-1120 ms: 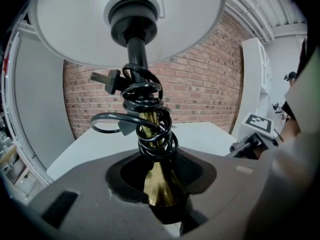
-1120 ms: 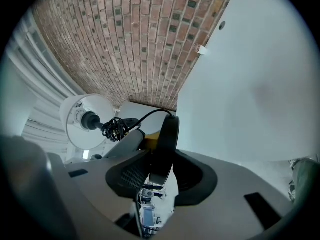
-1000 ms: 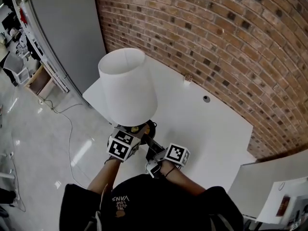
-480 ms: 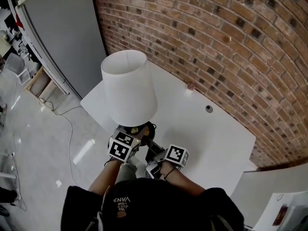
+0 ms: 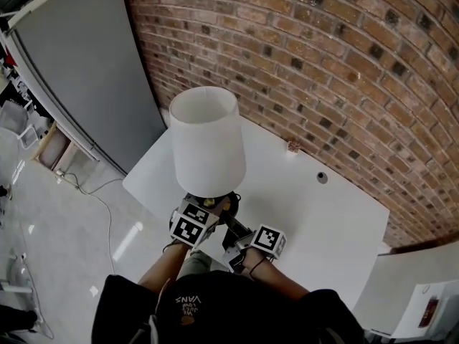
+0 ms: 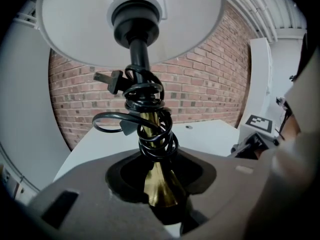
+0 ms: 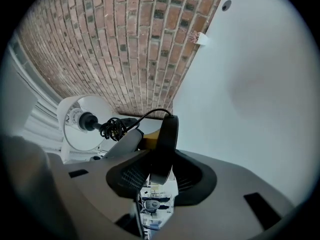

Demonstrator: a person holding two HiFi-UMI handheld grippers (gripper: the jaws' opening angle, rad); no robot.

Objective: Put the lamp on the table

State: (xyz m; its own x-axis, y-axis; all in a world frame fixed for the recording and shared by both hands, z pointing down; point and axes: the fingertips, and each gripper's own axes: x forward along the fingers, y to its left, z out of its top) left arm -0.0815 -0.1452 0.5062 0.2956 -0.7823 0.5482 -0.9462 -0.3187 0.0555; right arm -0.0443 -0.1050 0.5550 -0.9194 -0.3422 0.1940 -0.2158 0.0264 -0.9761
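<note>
The lamp has a white shade [image 5: 206,142], a brass stem [image 6: 159,184] wound with black cord [image 6: 150,119], and a black round base [image 7: 166,139]. It hangs upright over the near left edge of the white table [image 5: 323,221]. My left gripper [image 5: 208,208] is shut on the flared bottom of the stem, which sits between its jaws in the left gripper view [image 6: 160,194]. To its right, my right gripper [image 5: 233,228] is shut on the rim of the base, seen edge-on in the right gripper view [image 7: 159,169].
A brick wall [image 5: 344,70] runs behind the table. Near the wall, a small object [image 5: 293,147] stands on the tabletop beside a cable hole [image 5: 322,178]. A grey panel [image 5: 79,77] stands at the left, and a cable [image 5: 107,206] lies on the floor.
Both grippers and the lamp have moved forward toward the table and brick wall. The lamp now hangs over the table's near edge. Both grips are unchanged.
</note>
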